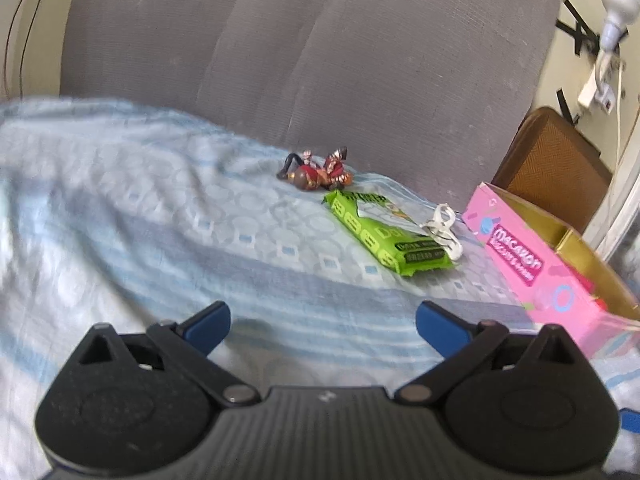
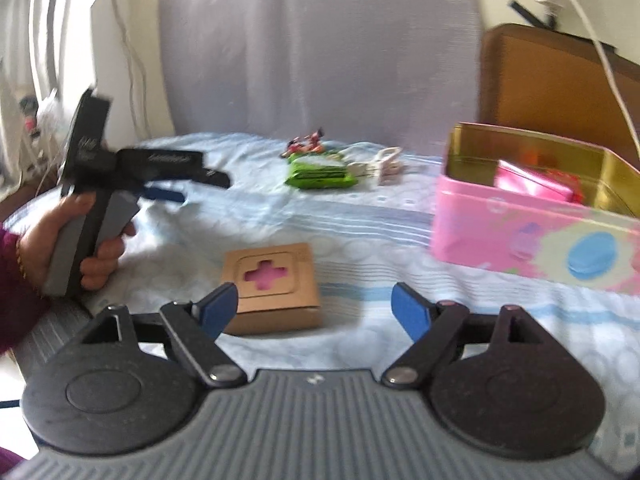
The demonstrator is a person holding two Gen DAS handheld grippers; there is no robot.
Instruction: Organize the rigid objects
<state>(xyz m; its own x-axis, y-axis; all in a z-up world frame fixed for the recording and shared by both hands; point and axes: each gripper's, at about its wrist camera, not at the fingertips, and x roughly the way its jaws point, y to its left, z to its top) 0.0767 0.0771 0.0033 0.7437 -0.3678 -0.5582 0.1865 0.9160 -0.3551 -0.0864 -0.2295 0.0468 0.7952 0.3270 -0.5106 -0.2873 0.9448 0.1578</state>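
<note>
From the left wrist, the left gripper (image 1: 322, 330) stood wide open and empty at the bottom of the frame. Right of centre lay a toy figure (image 1: 316, 172), a green packet (image 1: 384, 232) and a white clip (image 1: 442, 230); the pink tin (image 1: 516, 256) at the right edge read "macaron".

From the right wrist, the right gripper (image 2: 314, 310) was spread wide with nothing between its fingers, the brown cardboard box (image 2: 276, 288) just ahead, lower centre. Its writing was not legible. A good pick would probably centre both fingers around the box before closing.
</note>
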